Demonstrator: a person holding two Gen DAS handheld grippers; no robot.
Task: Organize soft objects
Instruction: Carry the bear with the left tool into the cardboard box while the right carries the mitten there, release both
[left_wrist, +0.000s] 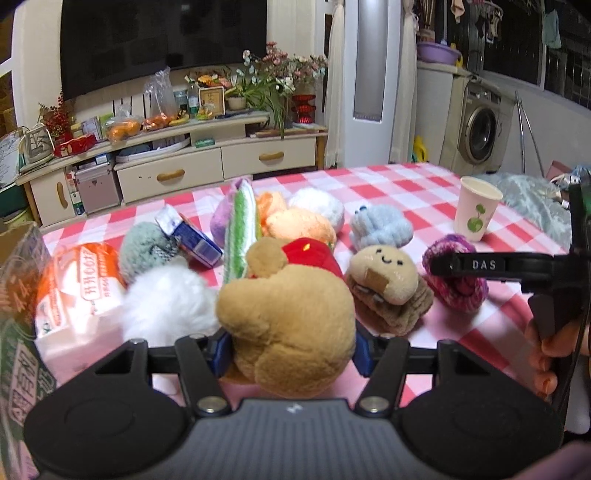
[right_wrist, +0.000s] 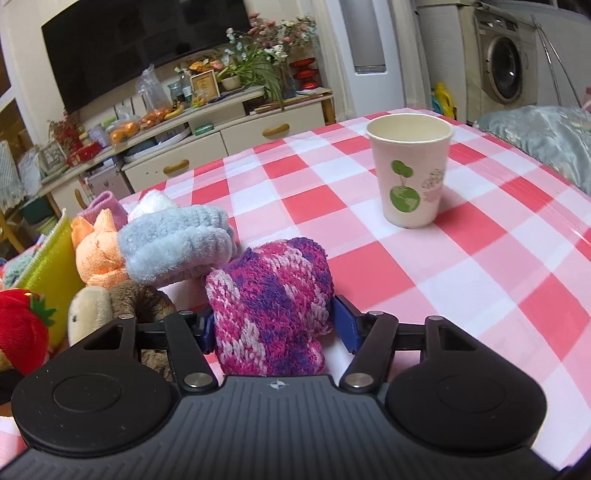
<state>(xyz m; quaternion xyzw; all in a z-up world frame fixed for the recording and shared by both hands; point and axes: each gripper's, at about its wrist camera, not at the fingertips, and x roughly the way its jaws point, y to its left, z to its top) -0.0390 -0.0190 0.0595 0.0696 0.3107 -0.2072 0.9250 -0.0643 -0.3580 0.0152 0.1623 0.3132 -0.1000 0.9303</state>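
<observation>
- Left gripper (left_wrist: 291, 350): 2 blue pads pressed against either side of a tan bear (left_wrist: 286, 325); it grips the bear, which wears a red strawberry (left_wrist: 310, 253) on its far side.
- Right gripper (right_wrist: 275, 328): pink-purple sock (right_wrist: 269, 295) sits between its 2 blue pads. Left pad touches the knit; right pad stands just beside it. I cannot tell if the grip is firm.
- Table (right_wrist: 480, 266): red, pink and white check cloth, everything resting on it.
- Soft pile, between the 2 grippers and beyond: blue sock (right_wrist: 177, 245), orange plush (right_wrist: 98, 254), burger plush (left_wrist: 388, 280), white fluff (left_wrist: 166, 302), grey ball (left_wrist: 146, 247), green-striped cloth (left_wrist: 240, 229), all touching or crowded close.
- Blue carton (left_wrist: 192, 238): tilted against the pile, beside the grey ball.
- Tissue pack (left_wrist: 77, 291): left edge of the table, beside the white fluff.
- Cup (right_wrist: 410, 170): upright, well apart from the pile, to the right.
- Box (left_wrist: 18, 314): at the table's left edge, partly out of view.
</observation>
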